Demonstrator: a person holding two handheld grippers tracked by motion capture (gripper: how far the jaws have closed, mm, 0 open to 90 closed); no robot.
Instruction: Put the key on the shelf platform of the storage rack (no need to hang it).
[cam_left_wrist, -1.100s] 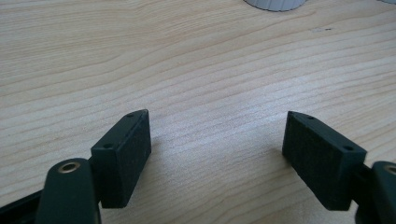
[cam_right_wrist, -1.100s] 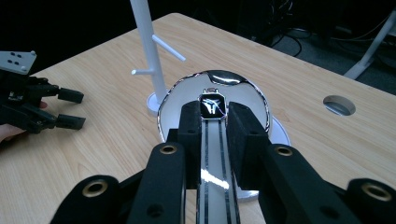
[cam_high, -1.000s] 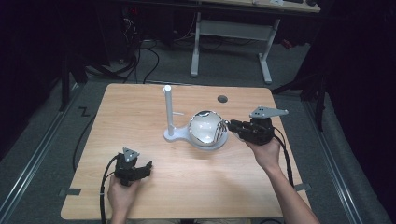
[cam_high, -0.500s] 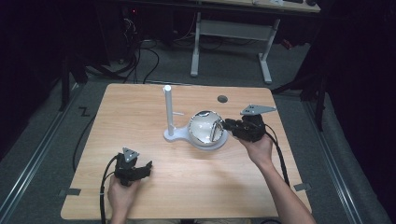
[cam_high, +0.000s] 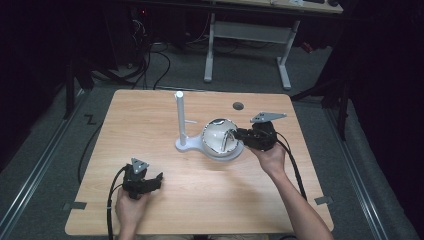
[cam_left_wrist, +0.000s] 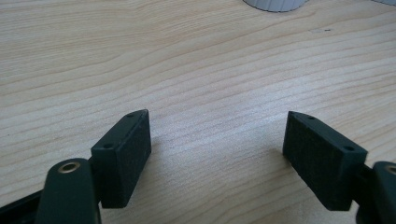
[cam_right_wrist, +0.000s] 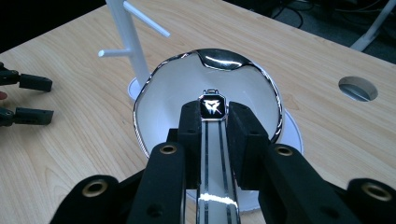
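Note:
A white bowl with a shiny rim (cam_high: 216, 150) (cam_right_wrist: 159, 102) stands on a round base beside a white peg stand (cam_high: 180, 120) (cam_right_wrist: 125, 28) at mid-table. My right gripper (cam_high: 240, 135) (cam_right_wrist: 212, 119) is shut on a shiny watch strap, and the watch's black square face (cam_right_wrist: 212, 106) pokes out past the jaw tips over the bowl's opening. At the front left my left gripper (cam_high: 152, 181) (cam_left_wrist: 217, 144) rests low over the bare wood, open, with nothing between its pads. It is also visible in the right gripper view (cam_right_wrist: 25, 98).
A round cable hole (cam_high: 238, 106) (cam_right_wrist: 357, 88) sits in the table behind the right gripper. Cables trail from both grippers toward the front edge. Beyond the table's far edge the dark floor holds cables and a desk frame (cam_high: 245, 40).
My right gripper has shifted slightly left and down toward the bowl, still holding the watch. The left gripper has stayed where it was.

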